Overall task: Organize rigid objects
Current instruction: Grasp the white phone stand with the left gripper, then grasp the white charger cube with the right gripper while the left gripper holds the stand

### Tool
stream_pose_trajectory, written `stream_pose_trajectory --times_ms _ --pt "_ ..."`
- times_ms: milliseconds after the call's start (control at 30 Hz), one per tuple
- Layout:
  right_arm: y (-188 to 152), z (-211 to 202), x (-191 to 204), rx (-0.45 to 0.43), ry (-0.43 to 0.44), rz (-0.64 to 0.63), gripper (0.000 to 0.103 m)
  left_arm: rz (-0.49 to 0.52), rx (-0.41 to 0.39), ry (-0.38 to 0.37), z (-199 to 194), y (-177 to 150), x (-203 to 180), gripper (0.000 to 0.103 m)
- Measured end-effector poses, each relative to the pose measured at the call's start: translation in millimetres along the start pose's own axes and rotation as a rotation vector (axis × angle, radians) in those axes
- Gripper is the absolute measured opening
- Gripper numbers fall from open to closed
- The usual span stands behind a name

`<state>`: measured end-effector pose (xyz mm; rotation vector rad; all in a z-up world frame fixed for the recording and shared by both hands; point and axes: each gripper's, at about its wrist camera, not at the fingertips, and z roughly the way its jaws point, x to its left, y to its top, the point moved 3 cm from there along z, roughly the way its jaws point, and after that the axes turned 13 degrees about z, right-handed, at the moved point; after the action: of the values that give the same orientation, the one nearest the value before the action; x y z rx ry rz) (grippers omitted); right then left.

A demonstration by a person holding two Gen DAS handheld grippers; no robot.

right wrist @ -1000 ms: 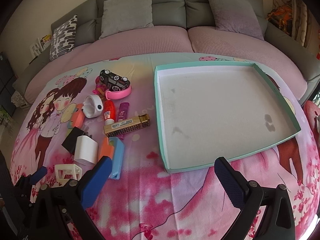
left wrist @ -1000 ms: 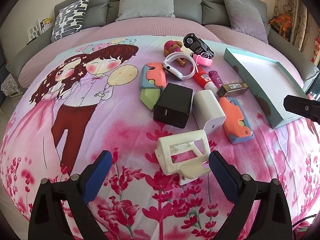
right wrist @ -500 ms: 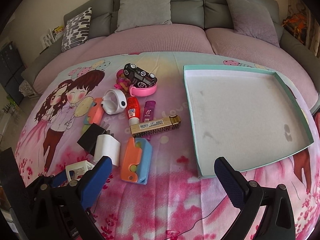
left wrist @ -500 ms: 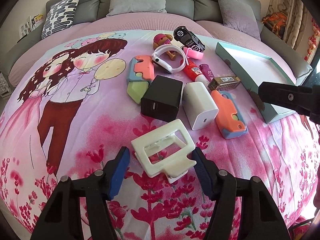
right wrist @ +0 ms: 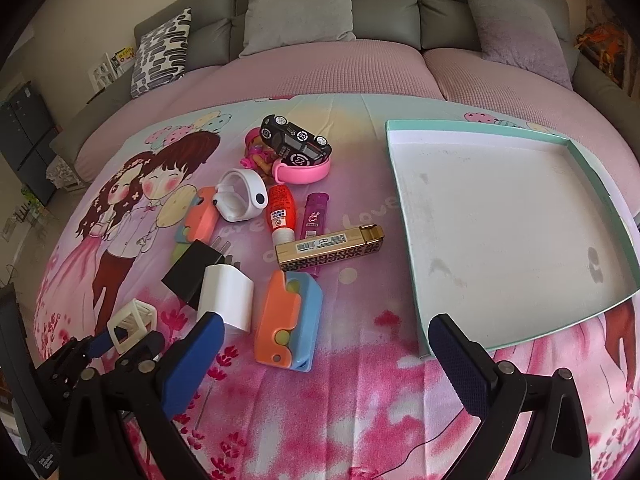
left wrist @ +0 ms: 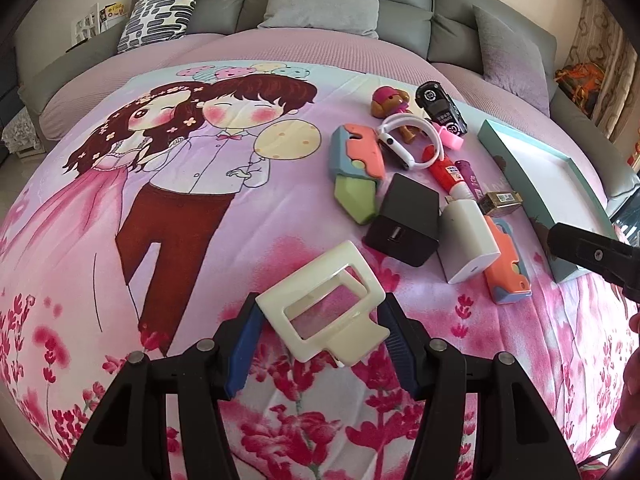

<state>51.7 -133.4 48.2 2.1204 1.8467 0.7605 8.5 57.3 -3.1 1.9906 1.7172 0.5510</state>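
While the cream plastic frame (left wrist: 324,304) is clamped between the blue pads (left wrist: 244,354) of the left gripper (left wrist: 320,344) at the near left of the printed bedsheet (left wrist: 180,240), it is seen tilted, and whether it is lifted clear of the cloth cannot be told. In the right wrist view the same frame (right wrist: 130,324) is seen at the far left edge, gripped by that claw (right wrist: 120,338).

Just right of it a black charger (left wrist: 404,220) and a white charger (left wrist: 468,240) are laid side by side, touching. Beyond them a pastel toy with a green tip (left wrist: 356,172) is found, and farther still a white wristband (left wrist: 408,142), a small doll figure (left wrist: 390,102) and a black toy car (right wrist: 296,146) resting on a pink band (right wrist: 304,172).

Right of the chargers an orange and blue toy (right wrist: 290,320) is placed, with a gold box (right wrist: 330,248) beyond it, lying over the near end of a purple lighter (right wrist: 314,214); a red glue bottle (right wrist: 282,212) is set just left of the lighter.

At the right of the sheet a teal-rimmed tray (right wrist: 404,248) with a white floor is placed, well apart from the held frame. Near its near-left corner the right gripper (right wrist: 320,360) is held above the sheet with its jaws spread wide and nothing between them.
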Motion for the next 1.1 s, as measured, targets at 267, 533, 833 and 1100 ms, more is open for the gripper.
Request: stream_pose_trajectory --times_ms 267,533,833,1100 --pt "-6 7 40 0.006 0.062 -0.106 0.097 -0.034 -0.014 0.012 0 -2 18 0.060" --pt "-9 21 66 0.032 0.069 -0.175 0.075 -0.053 -0.024 0.006 3 -2 31 0.060" --pt "-12 40 63 0.071 0.064 -0.140 0.046 -0.044 -0.034 0.011 7 -1 32 0.060" --pt "-16 57 67 0.104 0.070 -0.142 0.033 -0.015 -0.033 0.045 11 4 28 0.060"
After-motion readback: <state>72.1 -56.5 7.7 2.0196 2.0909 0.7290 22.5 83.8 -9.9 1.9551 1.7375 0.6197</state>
